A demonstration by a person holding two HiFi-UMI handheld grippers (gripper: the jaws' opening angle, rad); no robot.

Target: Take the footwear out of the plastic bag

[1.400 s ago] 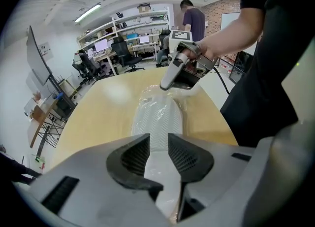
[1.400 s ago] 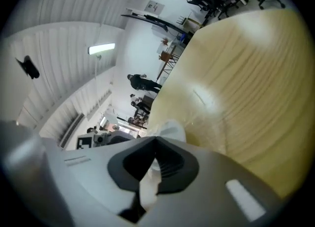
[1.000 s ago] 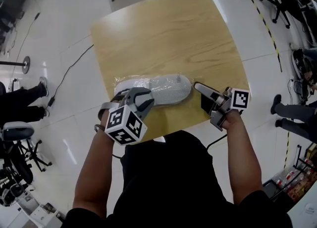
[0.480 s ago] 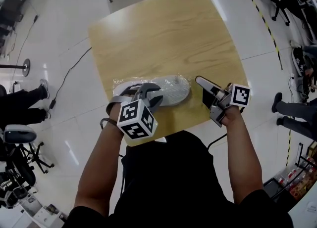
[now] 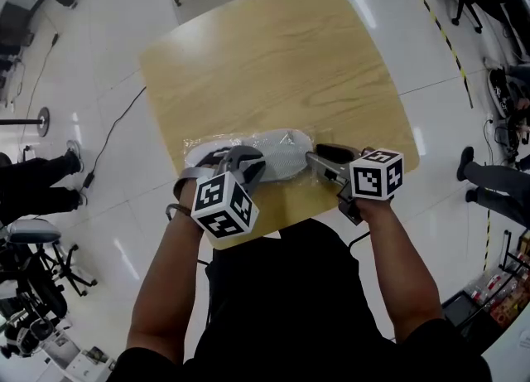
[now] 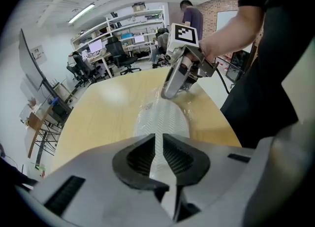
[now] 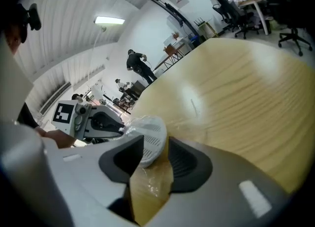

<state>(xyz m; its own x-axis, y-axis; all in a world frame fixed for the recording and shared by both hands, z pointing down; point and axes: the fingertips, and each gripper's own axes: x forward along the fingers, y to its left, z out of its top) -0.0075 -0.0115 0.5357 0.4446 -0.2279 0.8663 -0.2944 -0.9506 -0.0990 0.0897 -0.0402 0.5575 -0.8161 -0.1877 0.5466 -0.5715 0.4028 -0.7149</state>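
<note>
Judged as the opening step: getting a hold on the clear crinkled plastic bag (image 5: 195,145), with the white ribbed slipper (image 5: 280,152) fully inside and nothing out yet. Lies lengthwise along the near edge of the light wooden table (image 5: 273,49), both ends within reach. Closing the left gripper (image 5: 242,159) over the slipper's end toward the table's near-left corner, jaws down to a thin slit, slipper seen through the gap; cannot tell whether film is caught. Opening the right gripper (image 5: 325,157) at the other end by the table's near edge, jaws wide, slipper tip and loose film between them, pads not pressing. Next, probably: pin film alone at one end, pull the slipper out the other. Cannot tell which end is the mouth.
</note>
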